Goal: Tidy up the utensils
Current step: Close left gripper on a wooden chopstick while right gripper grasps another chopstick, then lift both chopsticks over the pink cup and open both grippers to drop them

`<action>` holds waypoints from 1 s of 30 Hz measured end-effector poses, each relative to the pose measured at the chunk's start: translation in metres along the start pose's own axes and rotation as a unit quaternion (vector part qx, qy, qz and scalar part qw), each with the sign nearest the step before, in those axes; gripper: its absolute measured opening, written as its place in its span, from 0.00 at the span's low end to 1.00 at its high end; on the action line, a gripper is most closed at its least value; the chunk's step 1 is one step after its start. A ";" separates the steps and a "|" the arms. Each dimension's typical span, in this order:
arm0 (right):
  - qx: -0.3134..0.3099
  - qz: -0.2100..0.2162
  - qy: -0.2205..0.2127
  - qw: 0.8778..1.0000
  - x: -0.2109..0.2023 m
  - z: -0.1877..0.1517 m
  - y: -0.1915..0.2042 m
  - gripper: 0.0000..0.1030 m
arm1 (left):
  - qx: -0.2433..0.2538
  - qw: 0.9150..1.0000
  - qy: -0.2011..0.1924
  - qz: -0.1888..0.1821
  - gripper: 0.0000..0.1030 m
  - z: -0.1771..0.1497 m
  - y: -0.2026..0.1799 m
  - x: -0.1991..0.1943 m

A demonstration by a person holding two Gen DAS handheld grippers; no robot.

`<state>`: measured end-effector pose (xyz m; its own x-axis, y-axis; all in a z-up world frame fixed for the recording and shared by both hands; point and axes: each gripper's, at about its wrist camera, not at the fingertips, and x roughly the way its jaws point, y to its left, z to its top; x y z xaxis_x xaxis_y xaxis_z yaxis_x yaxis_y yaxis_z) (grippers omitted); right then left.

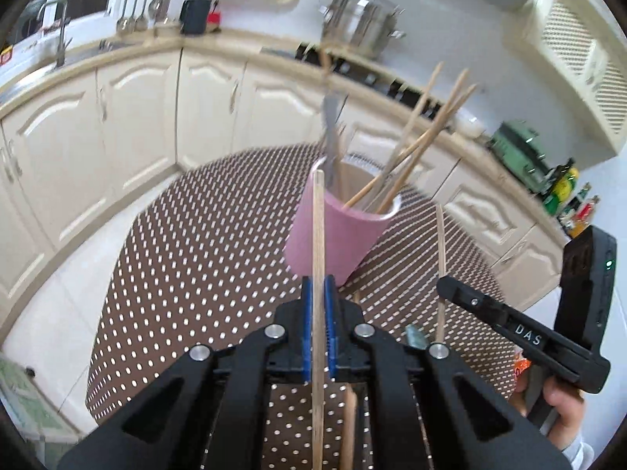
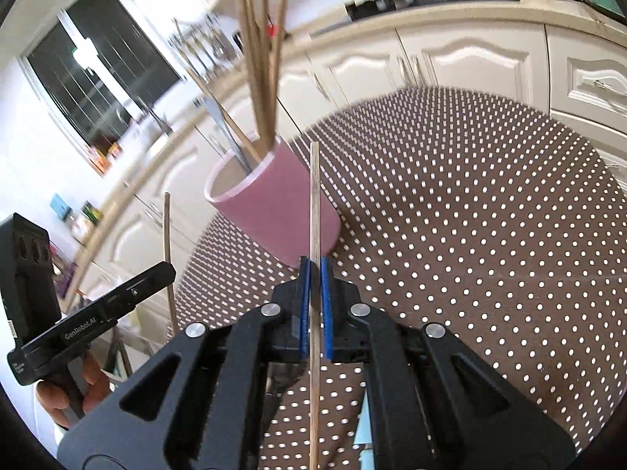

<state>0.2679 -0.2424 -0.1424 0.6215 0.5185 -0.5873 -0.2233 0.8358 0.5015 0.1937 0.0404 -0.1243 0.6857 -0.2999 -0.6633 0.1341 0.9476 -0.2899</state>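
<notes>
A pink cup [image 1: 333,239] stands on the dotted table, holding several wooden chopsticks [image 1: 423,133] and a metal utensil [image 1: 333,133]. My left gripper [image 1: 318,286] is shut on a single wooden chopstick [image 1: 318,227], which rises upright just in front of the cup. In the left wrist view my right gripper [image 1: 444,286] shows at the right, gripping another thin chopstick [image 1: 441,243]. In the right wrist view my right gripper [image 2: 314,266] is shut on that chopstick [image 2: 314,203], with the cup [image 2: 282,215] just behind it. At the left of that view is my left gripper [image 2: 168,270] with its stick [image 2: 167,243].
A brown tablecloth with white dots [image 2: 470,215] covers the round table. Cream cabinets [image 1: 129,117] and a counter with a steel pot [image 1: 360,23] curve behind it. Below the grippers lie a wooden utensil [image 1: 348,423] and a pale blue handle [image 2: 364,431]. A hand [image 1: 564,411] holds each gripper.
</notes>
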 end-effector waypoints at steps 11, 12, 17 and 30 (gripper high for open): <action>-0.032 0.019 -0.075 0.997 -0.053 -0.003 0.021 0.06 | 0.021 0.997 -0.067 -0.038 0.06 0.016 -0.035 -0.025; -0.034 0.022 -0.083 0.996 -0.058 -0.002 0.022 0.06 | 0.024 0.996 -0.075 -0.037 0.06 0.019 -0.036 -0.029; -0.051 0.026 -0.114 0.992 -0.066 0.009 0.048 0.06 | 0.047 0.987 -0.147 -0.043 0.06 0.027 -0.054 -0.050; -0.106 0.030 -0.206 0.972 -0.087 0.059 0.085 0.06 | 0.045 0.951 -0.304 -0.013 0.06 0.065 -0.075 -0.062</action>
<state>0.2391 -0.2269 -0.0112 0.8409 0.4874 -0.2350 -0.3908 0.8474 0.3594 0.1877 -0.0048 -0.0165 0.9648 -0.2304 -0.1264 0.1987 0.9544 -0.2230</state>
